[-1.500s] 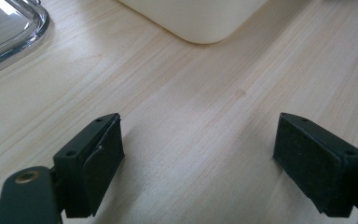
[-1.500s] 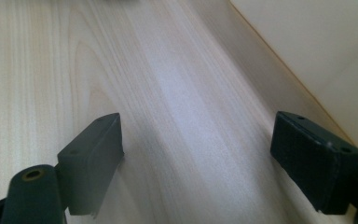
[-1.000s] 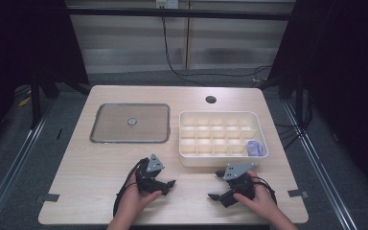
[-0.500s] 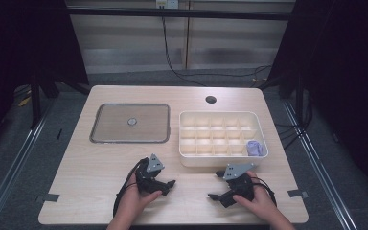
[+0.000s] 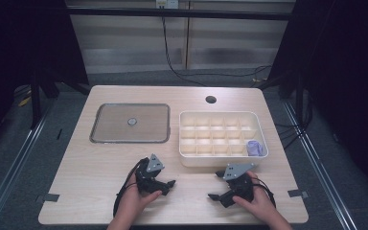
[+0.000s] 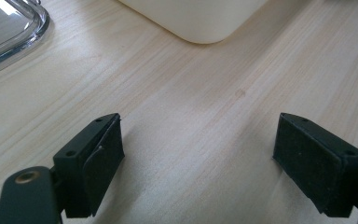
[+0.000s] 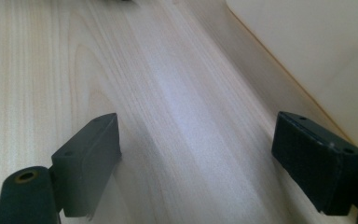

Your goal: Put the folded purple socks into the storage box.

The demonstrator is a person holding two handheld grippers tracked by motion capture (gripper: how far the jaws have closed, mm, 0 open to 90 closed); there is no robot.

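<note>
While both grippers are resting low on the table, no handling is under way yet, judging by how things are lying. Positions below are being referred to the compartment box, the cream divided tray standing on the right half of the tabletop.

Far to the left of the box, a clear flat lid with a small centre knob is lying on the wood, apart from the box and untouched.

Nearer the person, below and to the left of the box's near-left corner, the left gripper is sitting in the person's left hand. In the left gripper view its jaws are standing wide apart over bare wood, gripping nothing, with the box's rounded corner ahead of them.

Inside the box, the small purple object is lying in the near-right compartment; the other compartments are appearing empty, as far as the high view is showing.

Below the box's near wall, towards its right end, the right gripper is being held by the right hand. Its jaws are likewise spread wide and clasping nothing, with the box wall just beside them.

Assessment: the work is appearing to be at its start. Reaching the purple object, and whatever concerns the lid, is remaining to be done.
</note>
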